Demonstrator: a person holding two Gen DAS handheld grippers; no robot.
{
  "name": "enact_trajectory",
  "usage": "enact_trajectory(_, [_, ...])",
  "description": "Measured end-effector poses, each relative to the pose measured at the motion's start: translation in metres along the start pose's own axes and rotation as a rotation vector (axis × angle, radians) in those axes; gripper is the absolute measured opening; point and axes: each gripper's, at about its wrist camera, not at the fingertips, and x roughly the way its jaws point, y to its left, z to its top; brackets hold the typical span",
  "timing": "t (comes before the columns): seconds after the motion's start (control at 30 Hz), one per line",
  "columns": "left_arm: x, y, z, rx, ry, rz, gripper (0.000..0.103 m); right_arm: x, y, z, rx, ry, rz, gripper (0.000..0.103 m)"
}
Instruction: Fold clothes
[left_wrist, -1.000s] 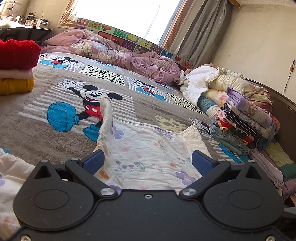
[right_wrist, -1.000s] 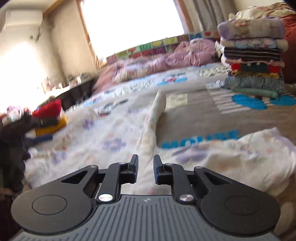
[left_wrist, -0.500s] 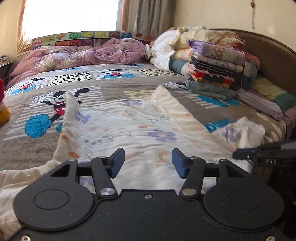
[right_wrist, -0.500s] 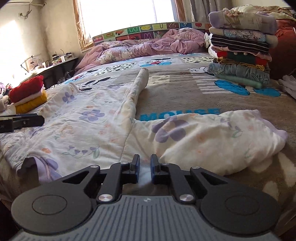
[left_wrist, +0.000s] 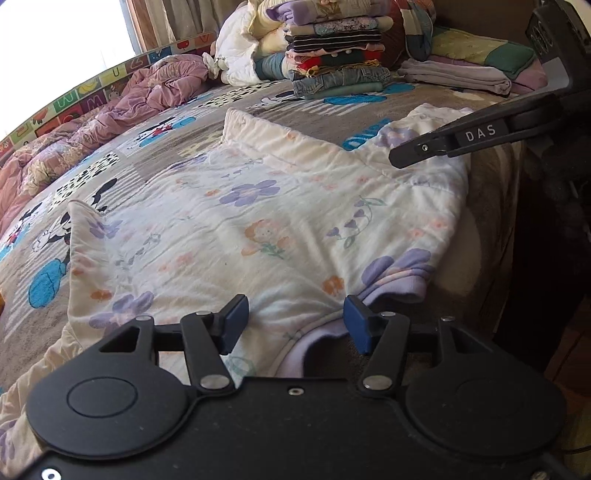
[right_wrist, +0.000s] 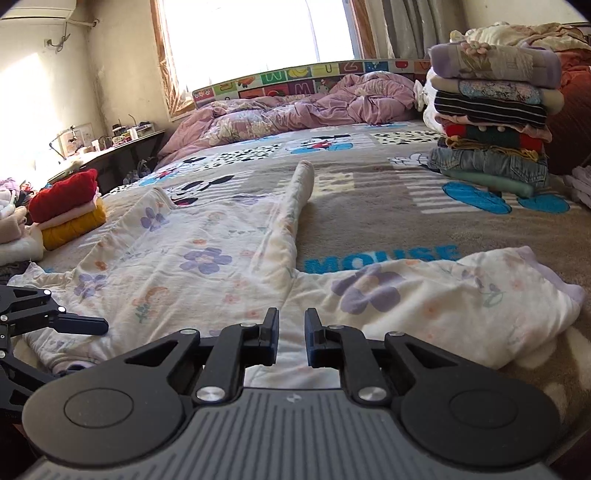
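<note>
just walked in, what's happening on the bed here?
A person is folding clothes with two handheld tools. A floral top lies spread flat on the cartoon blanket, still unfolded. The left tool is open at its near hem; the right tool is slightly open near a sleeve. Neither grips cloth. Folded stacks sit behind.

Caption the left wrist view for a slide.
Open left gripper poised at the lavender collar of a floral top spread on a cartoon-print bedspread.
</note>
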Motion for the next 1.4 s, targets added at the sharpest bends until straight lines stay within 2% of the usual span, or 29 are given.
enact_trajectory(0.07, [-0.001, 0.005, -0.001, -0.032, -0.003, -0.012, 0.058, 0.006, 0.008, 0.004, -0.018, 0.005, 0.045, 0.016])
enact_trajectory(0.17, [-0.004, 0.014, 0.0, -0.097, -0.022, -0.044, 0.058, 0.027, 0.017, 0.01, -0.031, 0.06, 0.106, 0.016])
enact_trajectory(0.27, [-0.01, 0.028, 0.002, -0.171, -0.062, -0.074, 0.059, 0.048, 0.018, 0.021, 0.007, 0.107, 0.146, 0.017])
enact_trajectory(0.43, [-0.018, 0.058, 0.007, -0.325, -0.141, -0.125, 0.06, 0.086, -0.008, 0.046, 0.163, 0.188, 0.204, 0.017])
enact_trajectory(0.6, [-0.017, 0.09, 0.01, -0.459, -0.191, -0.153, 0.06, 0.119, -0.048, 0.066, 0.362, 0.232, 0.246, 0.017])
enact_trajectory(0.83, [0.003, 0.117, 0.018, -0.498, -0.165, -0.111, 0.06, 0.145, -0.075, 0.081, 0.442, 0.237, 0.251, 0.017])
enact_trajectory(1.1, [0.024, 0.145, 0.022, -0.544, -0.136, -0.079, 0.06, 0.18, -0.11, 0.08, 0.671, 0.245, 0.32, 0.017])
enact_trajectory(1.3, [0.02, 0.149, 0.031, -0.515, -0.077, -0.051, 0.06, 0.206, -0.123, 0.091, 0.772, 0.295, 0.348, 0.017])
enact_trajectory(1.4, [0.018, 0.151, 0.035, -0.498, -0.047, -0.037, 0.067, 0.216, -0.13, 0.1, 0.806, 0.314, 0.366, 0.018])
